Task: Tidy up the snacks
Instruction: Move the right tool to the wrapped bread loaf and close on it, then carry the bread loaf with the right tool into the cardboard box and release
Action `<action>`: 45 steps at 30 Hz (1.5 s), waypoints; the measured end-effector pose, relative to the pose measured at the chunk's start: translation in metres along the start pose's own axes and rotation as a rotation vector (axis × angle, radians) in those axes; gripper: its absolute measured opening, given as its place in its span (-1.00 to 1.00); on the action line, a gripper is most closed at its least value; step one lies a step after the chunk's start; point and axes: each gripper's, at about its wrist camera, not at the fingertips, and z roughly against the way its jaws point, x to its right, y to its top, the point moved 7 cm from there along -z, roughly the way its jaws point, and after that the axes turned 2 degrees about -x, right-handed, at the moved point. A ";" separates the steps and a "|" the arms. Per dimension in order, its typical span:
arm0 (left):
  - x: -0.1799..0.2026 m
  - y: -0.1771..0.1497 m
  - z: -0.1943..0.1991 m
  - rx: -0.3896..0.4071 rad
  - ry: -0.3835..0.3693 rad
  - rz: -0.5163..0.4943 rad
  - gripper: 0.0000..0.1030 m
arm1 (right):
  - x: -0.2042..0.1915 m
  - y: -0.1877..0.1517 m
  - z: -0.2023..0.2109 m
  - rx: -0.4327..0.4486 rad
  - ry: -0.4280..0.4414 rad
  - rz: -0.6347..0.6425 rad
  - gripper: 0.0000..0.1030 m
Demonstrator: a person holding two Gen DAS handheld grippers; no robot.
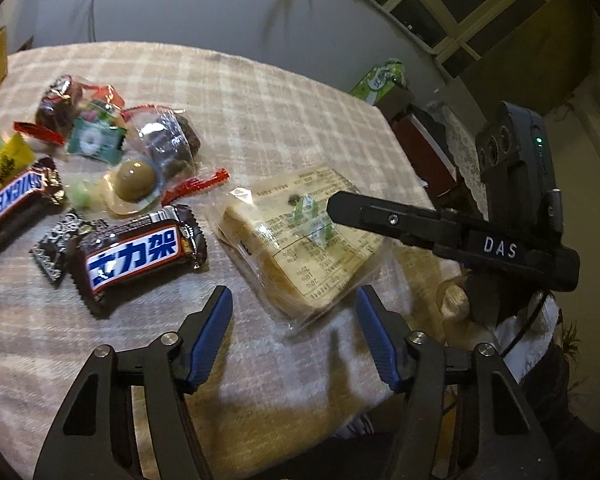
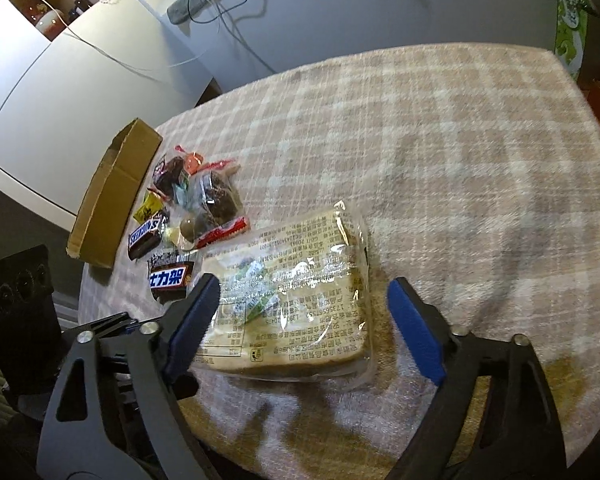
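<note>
Your left gripper (image 1: 294, 336) hangs with jaws spread and nothing between them, the wrapped bread slice (image 1: 300, 236) lying just beyond on the checked cloth (image 1: 260, 92); two Snickers bars (image 1: 136, 256) and small sweets sit to its left. Your right gripper (image 2: 304, 312) stands wide apart around the bread's near end, pads not pressing it. At far left a cardboard box (image 2: 112, 196) lies beside the snack pile (image 2: 196, 200).

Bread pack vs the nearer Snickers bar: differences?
The bread pack is clear film with pale slices showing; the nearer Snickers bar is opaque brown with a blue-and-white logo. The bread pack is far larger and squarish; the bar is small and oblong. Both lie flat on the checked cloth, untouched.
</note>
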 end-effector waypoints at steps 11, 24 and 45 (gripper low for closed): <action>0.003 0.005 -0.013 -0.016 -0.002 -0.016 -0.07 | 0.003 -0.002 -0.005 -0.028 0.014 -0.008 0.27; 0.005 0.012 0.002 0.032 0.001 -0.039 -0.07 | -0.013 0.002 0.009 -0.005 -0.026 0.007 0.06; -0.059 0.035 0.115 0.280 0.102 -0.015 -0.07 | -0.153 0.048 0.002 0.061 0.033 0.209 0.06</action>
